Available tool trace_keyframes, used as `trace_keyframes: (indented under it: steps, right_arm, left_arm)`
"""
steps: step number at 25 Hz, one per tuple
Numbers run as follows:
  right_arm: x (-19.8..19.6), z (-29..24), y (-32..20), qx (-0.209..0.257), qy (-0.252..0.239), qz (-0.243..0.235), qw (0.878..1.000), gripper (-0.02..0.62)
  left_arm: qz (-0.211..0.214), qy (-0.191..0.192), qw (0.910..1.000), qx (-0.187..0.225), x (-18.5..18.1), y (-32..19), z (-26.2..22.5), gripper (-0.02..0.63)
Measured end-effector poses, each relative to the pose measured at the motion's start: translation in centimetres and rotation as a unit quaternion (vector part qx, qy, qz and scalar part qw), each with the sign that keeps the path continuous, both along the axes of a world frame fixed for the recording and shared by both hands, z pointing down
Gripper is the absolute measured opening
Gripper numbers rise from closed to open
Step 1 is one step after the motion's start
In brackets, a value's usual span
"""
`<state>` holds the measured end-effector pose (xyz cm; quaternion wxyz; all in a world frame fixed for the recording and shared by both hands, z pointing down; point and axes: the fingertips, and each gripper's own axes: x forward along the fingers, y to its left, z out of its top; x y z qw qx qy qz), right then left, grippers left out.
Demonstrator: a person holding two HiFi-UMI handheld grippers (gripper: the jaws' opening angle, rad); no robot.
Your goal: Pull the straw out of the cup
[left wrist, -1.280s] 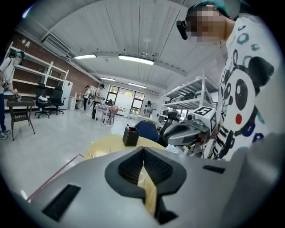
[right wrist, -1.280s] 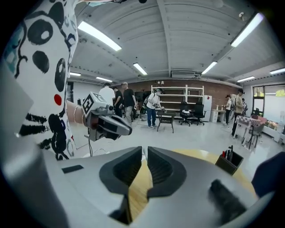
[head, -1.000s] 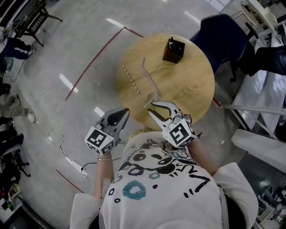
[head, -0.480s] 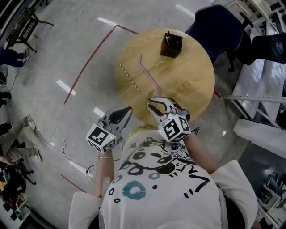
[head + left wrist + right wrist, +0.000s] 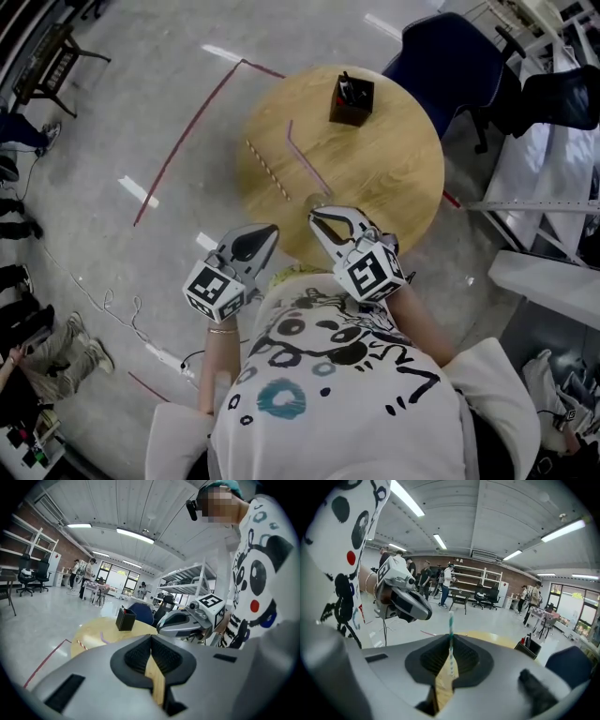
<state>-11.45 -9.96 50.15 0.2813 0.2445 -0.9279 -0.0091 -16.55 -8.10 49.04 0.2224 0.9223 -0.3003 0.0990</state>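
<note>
In the right gripper view, a green-and-white striped straw (image 5: 451, 625) stands upright between the jaws of my right gripper (image 5: 451, 644), which is shut on it. In the head view, that gripper (image 5: 321, 217) hangs over the near edge of the round wooden table (image 5: 394, 159), just behind a small clear cup (image 5: 314, 200) that is hard to make out. My left gripper (image 5: 265, 231) is shut and empty, held off the table's near left edge beside the person's body. In its own view, its jaws (image 5: 151, 641) are closed on nothing.
A purple straw (image 5: 307, 157) and a red-and-white striped straw (image 5: 265, 169) lie flat on the table. A black pen box (image 5: 351, 100) stands at its far side. A dark blue chair (image 5: 445, 56) is behind the table. Red tape (image 5: 187, 141) crosses the floor on the left.
The head view has shifted a little, so the table sits slightly higher and further left. Both grippers keep almost the same pose and stay shut.
</note>
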Motion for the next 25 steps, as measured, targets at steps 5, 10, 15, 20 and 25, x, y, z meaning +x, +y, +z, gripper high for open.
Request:
trace_keyframes:
  steps: [5, 10, 15, 20, 25]
  right_arm:
    - [0.4, -2.0, 0.3, -0.007, -0.021, -0.011, 1.0, 0.04]
    - [0.8, -4.3, 0.7, -0.001, -0.037, -0.025, 0.999, 0.04]
    - [1.4, -6.3, 1.1, 0.007, -0.05, -0.041, 0.998, 0.04]
    - [2.3, -8.0, 1.1, 0.014, -0.061, -0.046, 0.997, 0.04]
    - [2.9, -10.6, 1.1, 0.015, -0.098, -0.045, 0.994, 0.04]
  left_arm:
    - [-0.011, -0.007, 0.9999, 0.0, 0.5, -0.1, -0.7, 0.015]
    - [-0.023, -0.008, 0.9997, 0.007, 0.9, 0.0, -1.8, 0.015]
    - [-0.042, -0.012, 0.9989, 0.014, 0.9, 0.0, -2.7, 0.015]
    - [-0.05, -0.018, 0.9985, 0.015, 1.3, 0.2, -2.8, 0.015]
    - [-0.057, -0.02, 0.998, 0.021, 1.3, 0.5, -3.2, 0.015]
